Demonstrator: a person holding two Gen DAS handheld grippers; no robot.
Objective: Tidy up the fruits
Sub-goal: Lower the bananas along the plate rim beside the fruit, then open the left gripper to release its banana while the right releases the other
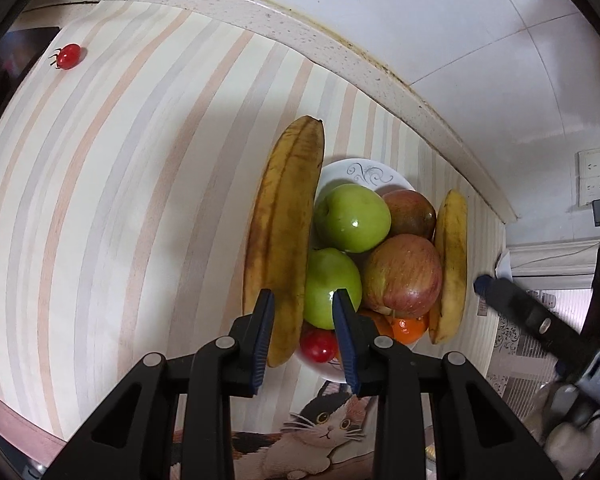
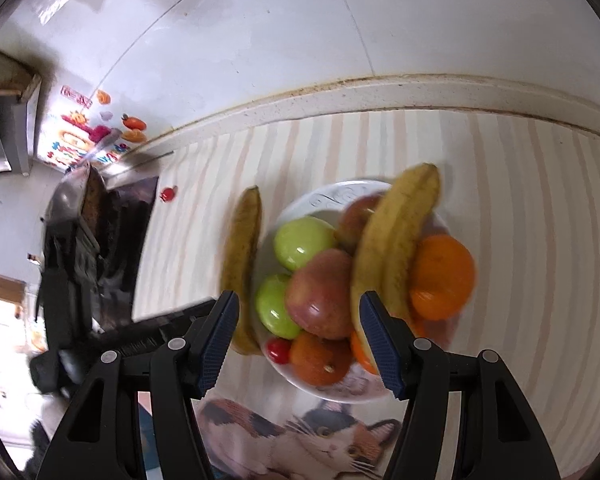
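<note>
Left wrist: left gripper half open, empty, above banana leaning on plate; stray tomato far off, probably unsorted.

Right wrist: right gripper wide open, empty, over plate, second banana across apples, likely just placed.

Left gripper fingers parted, right gripper fingers spread wider
</note>
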